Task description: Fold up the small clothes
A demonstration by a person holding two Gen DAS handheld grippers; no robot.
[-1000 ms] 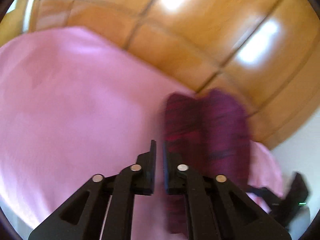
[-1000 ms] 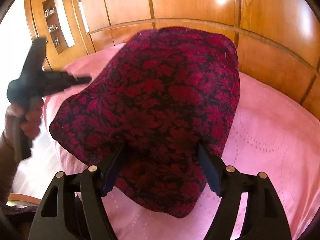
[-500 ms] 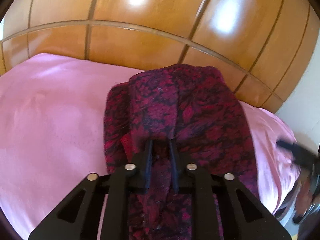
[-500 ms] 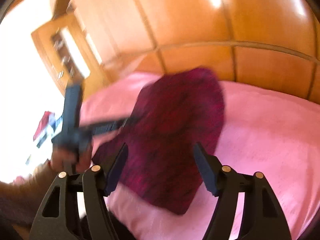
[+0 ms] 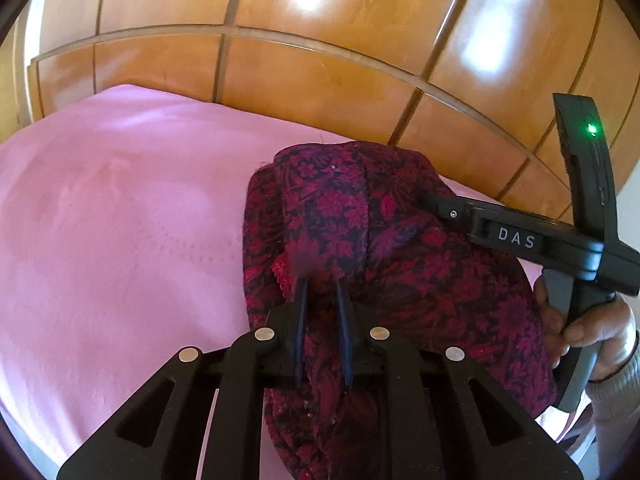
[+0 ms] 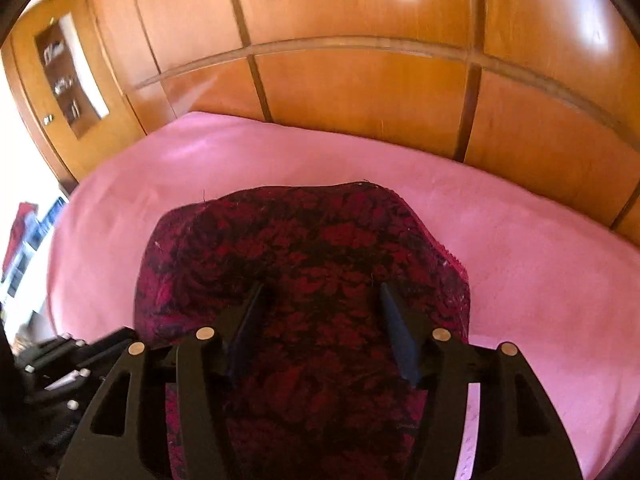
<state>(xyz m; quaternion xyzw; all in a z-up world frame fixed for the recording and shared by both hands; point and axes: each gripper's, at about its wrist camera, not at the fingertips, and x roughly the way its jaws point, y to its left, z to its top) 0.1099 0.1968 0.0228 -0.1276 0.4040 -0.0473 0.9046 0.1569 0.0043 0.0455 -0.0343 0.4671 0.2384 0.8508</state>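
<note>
Dark red floral garment (image 5: pixel 392 264) lies bunched on the pink bedspread (image 5: pixel 120 220), toward the headboard edge, well short of the wooden headboard (image 5: pixel 320 80) itself. Left gripper (image 5: pixel 320 288) is nearly closed, a fold of the cloth pinched between its fingers. Right gripper (image 6: pixel 320 300) hovers over the same garment, jaws closing, cloth lying between the fingers but pads not pressing on it. From the left wrist view, a hand (image 5: pixel 592 332) holds the right gripper's handle at the garment's right side.
</note>
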